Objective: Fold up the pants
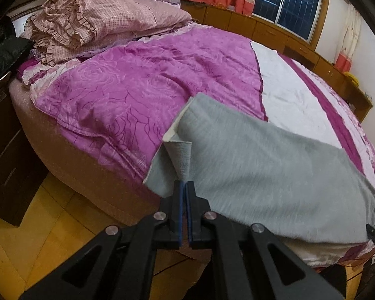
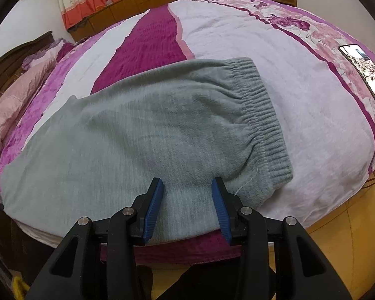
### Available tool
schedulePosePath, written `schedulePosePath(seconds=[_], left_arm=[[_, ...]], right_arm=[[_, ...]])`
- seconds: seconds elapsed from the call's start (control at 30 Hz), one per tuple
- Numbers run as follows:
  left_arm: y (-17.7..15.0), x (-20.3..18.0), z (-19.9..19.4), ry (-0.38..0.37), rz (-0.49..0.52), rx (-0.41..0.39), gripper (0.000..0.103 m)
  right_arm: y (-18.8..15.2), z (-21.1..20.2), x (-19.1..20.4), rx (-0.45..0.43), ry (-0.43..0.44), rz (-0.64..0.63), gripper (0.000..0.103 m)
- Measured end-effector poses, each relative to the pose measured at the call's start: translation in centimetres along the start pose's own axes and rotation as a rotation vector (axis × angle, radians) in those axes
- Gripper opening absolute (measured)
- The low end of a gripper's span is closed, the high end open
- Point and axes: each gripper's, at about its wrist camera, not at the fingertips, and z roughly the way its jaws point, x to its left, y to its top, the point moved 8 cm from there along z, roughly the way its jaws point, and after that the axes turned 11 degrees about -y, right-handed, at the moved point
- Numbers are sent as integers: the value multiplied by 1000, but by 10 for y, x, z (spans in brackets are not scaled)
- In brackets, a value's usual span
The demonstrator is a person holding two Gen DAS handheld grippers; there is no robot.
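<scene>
The grey pants [image 2: 142, 135] lie flat along the near edge of the bed [image 2: 300, 105], their ribbed waistband [image 2: 260, 115] to the right. The left tongs [image 1: 184, 183] are pinched fully together on a lifted fold of the pants' left end. The right tongs [image 2: 187, 187] hover partly open over the cloth near the waistband, gripping nothing.

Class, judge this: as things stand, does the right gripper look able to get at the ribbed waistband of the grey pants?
Probably yes. The right gripper, jaws open and empty, hovers over the grey pants, and the waistband lies uncovered just beside it with nothing between.
</scene>
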Motion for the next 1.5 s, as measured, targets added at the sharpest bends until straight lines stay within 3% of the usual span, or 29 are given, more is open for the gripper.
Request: schedulePosePath(seconds=[0.2,0.33,0.47,0.6,0.67,0.77,0.87,0.93,1.0,1.2,1.27,1.4,1.5], left_arm=[[-2,2,-13,3,-14,-29,2],[-2,23,-16,96,-34,-30,1],[3,24,-24,11,-80,-50,1],[20,-5,-33,-62,12,-82,1],[27,-20,-32,-91,60,-87,6],[30,-36,-16,-108,112,-51,14],[20,-35,12,-83,132,20,15],[4,-24,30,-56,106,96,15],[-3,-19,30,-77,79,83,15],[-4,-14,22,-74,72,97,15],[-2,-14,17,-69,65,87,16],[1,-26,8,-77,75,80,19],[1,-38,6,-87,97,90,26]], right_arm=[[1,0,0,1,0,-5,34],[1,0,0,1,0,-4,34],[1,0,0,2,0,-3,34],[1,-7,-2,9,6,17,34],[3,-15,-2,4,41,49,34],[6,-26,-4,-23,80,70,34],[6,-17,-12,6,18,51,34],[2,-4,-23,48,7,78,29],[1,-2,-33,45,53,121,20],[-6,-19,-49,12,91,154,20],[-10,-29,-53,-10,103,178,21],[-18,-41,-63,-49,106,239,37],[-23,-35,-66,-27,156,285,38]])
